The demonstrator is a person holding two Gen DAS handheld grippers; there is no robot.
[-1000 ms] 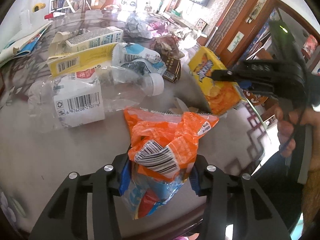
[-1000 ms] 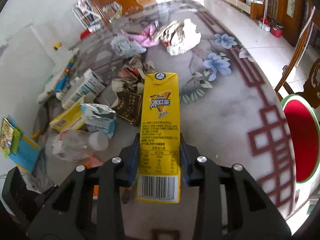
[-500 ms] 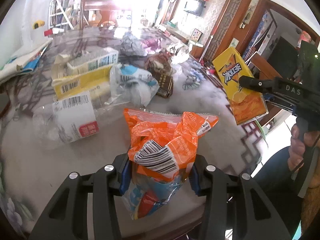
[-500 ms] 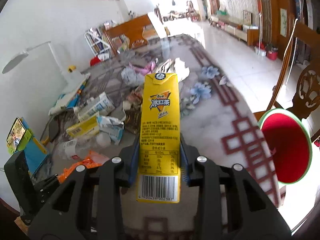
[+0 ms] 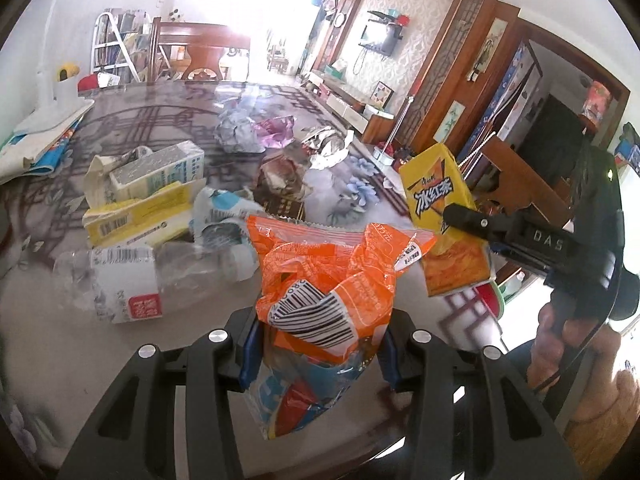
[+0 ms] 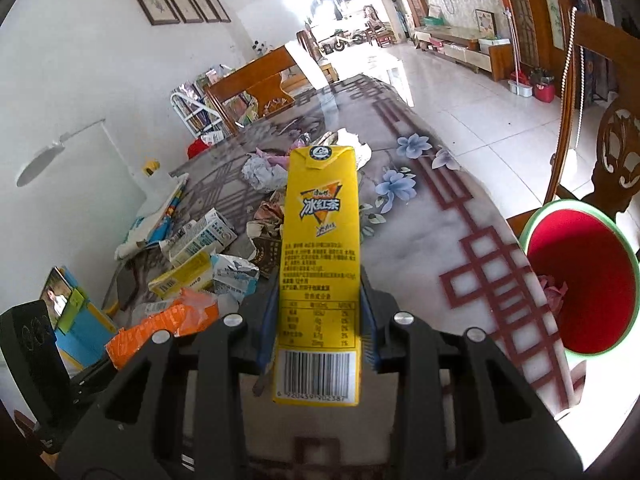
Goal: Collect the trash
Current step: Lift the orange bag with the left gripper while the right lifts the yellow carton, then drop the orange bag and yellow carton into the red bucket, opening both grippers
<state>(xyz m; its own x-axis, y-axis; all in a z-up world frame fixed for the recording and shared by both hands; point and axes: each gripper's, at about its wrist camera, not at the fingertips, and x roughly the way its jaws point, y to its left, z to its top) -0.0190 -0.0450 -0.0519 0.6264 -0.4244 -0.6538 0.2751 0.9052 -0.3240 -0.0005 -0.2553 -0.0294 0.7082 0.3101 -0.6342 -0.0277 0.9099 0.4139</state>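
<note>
Holding trash in both grippers above the table [image 5: 48,344].
Left gripper [image 5: 316,350] pinches a crumpled orange snack wrapper [image 5: 332,276]; right gripper [image 6: 318,330] clamps a yellow tea carton [image 6: 320,248] upright. Bottle [image 5: 132,276], milk cartons [image 5: 160,172] and crumpled paper [image 5: 236,134] lie on the table. Red bin [image 6: 580,284] sits beside the table edge.

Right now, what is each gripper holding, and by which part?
The left gripper pinches an orange snack wrapper across its crumpled lower middle. The right gripper clamps a yellow iced-tea carton by its sides near the barcode end.
</note>
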